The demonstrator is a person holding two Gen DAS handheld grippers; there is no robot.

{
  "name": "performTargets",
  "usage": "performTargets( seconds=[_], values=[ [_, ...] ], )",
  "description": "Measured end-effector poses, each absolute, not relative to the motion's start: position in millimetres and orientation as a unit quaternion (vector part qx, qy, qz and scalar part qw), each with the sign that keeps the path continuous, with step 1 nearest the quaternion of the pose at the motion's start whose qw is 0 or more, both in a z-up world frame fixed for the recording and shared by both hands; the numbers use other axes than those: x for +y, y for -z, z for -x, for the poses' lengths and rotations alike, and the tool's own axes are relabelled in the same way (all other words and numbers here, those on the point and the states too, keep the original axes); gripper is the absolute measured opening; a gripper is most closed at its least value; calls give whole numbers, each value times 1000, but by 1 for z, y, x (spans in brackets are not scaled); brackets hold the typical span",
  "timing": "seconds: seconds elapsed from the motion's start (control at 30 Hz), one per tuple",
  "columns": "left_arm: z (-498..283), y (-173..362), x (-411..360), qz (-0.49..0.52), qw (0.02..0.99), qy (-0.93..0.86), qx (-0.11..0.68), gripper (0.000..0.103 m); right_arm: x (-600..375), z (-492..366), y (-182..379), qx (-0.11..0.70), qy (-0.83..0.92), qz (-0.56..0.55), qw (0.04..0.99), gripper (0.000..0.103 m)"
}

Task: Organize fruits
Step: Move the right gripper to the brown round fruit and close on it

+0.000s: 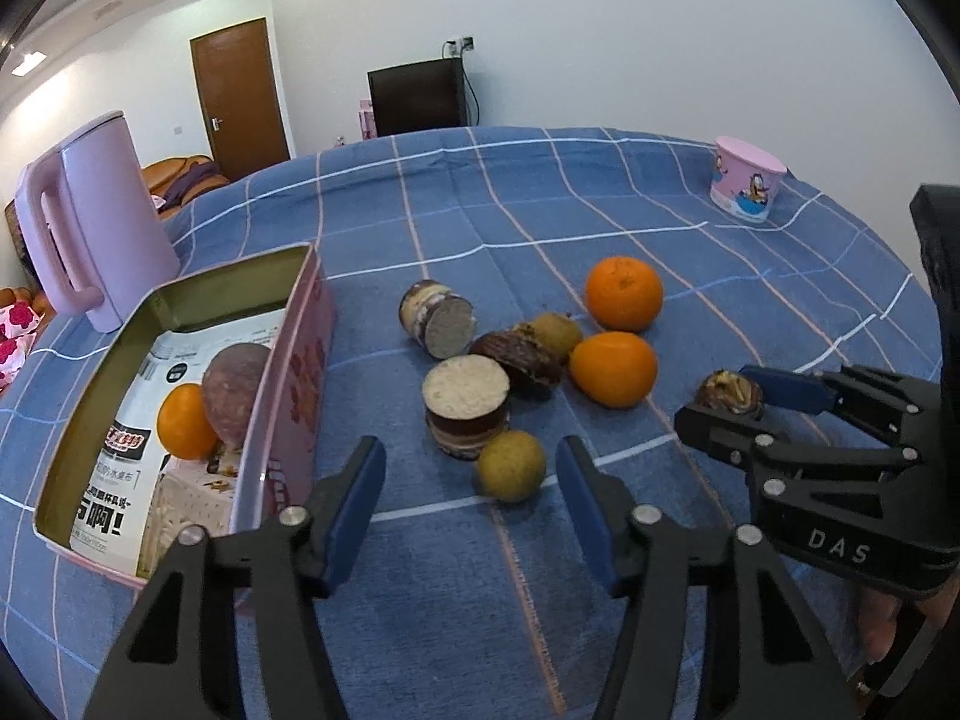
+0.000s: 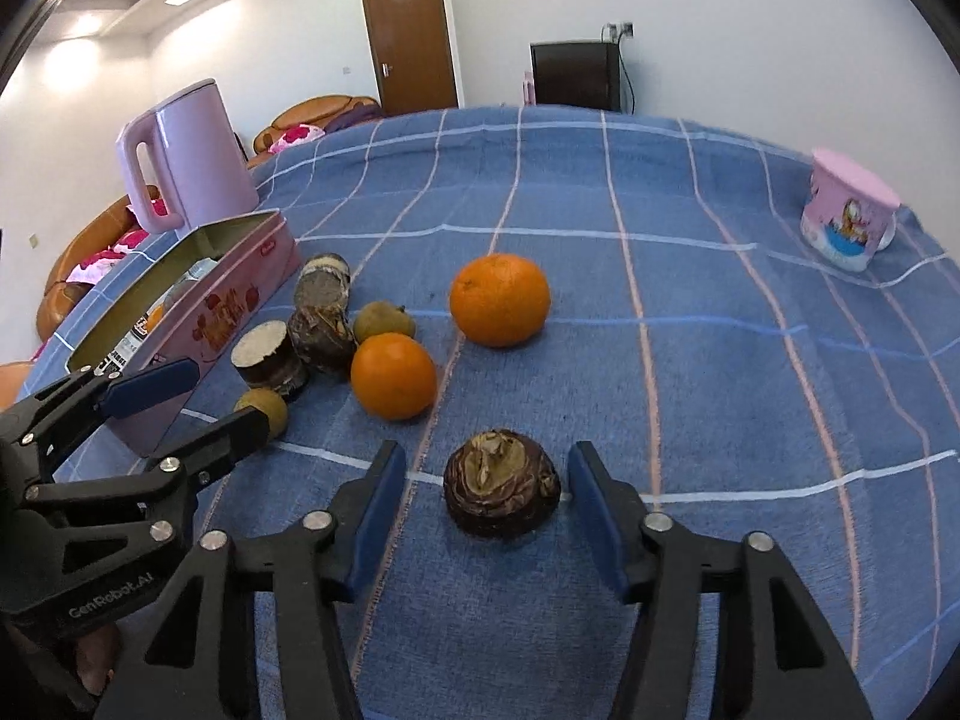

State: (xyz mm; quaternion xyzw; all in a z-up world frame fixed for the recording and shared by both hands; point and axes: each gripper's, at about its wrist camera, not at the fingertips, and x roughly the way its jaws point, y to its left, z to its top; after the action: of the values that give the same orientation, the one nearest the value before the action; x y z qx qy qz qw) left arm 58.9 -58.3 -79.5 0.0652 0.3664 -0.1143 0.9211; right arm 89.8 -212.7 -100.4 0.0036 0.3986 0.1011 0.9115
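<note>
A pink tin box point(image 1: 288, 372) point(image 2: 198, 324) sits at the left and holds an orange point(image 1: 185, 414) and a purple fruit point(image 1: 235, 390). Beside it on the blue checked cloth lie two oranges point(image 1: 624, 293) point(image 1: 613, 368), two small yellow-green fruits point(image 1: 511, 465) point(image 1: 558, 333), cut brown pieces point(image 1: 465, 405) point(image 1: 437, 318) and a dark water chestnut point(image 1: 519, 363). My left gripper point(image 1: 471, 492) is open, just short of the near yellow-green fruit. My right gripper point(image 2: 486, 495) is open, its fingers either side of another water chestnut point(image 2: 501, 492) point(image 1: 729, 393).
A pink kettle point(image 1: 90, 222) point(image 2: 186, 156) stands behind the tin. A pink cartoon cup point(image 1: 747, 186) point(image 2: 849, 219) stands at the far right of the table. A sofa, a door and a dark cabinet lie beyond the table.
</note>
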Motion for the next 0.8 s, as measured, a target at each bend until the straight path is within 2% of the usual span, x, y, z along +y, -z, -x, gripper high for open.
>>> performTargets(
  seconds=[0.07, 0.33, 0.4, 0.47, 0.53, 0.57, 0.8],
  values=[
    [-57, 79, -59, -67, 924, 111, 360, 50, -212, -89, 101, 400, -106, -4, 911, 54],
    [-59, 84, -72, -103, 914, 120, 373, 47, -212, -89, 101, 398, -109, -7, 911, 51],
    [-66, 86, -68, -87, 908, 125, 391, 41, -212, -89, 101, 398, -111, -7, 911, 49],
    [-71, 87, -64, -71, 902, 132, 405, 40, -212, -89, 101, 398, -113, -7, 910, 47],
    [-73, 87, -63, -66, 900, 135, 408, 34, -212, -89, 101, 398, -114, -9, 910, 45],
    [-72, 88, -64, -68, 900, 136, 408, 27, -212, -89, 101, 398, -114, -10, 910, 43],
    [-68, 86, -63, -68, 906, 138, 395, 27, -214, -86, 100, 390, -122, -15, 913, 40]
  ],
)
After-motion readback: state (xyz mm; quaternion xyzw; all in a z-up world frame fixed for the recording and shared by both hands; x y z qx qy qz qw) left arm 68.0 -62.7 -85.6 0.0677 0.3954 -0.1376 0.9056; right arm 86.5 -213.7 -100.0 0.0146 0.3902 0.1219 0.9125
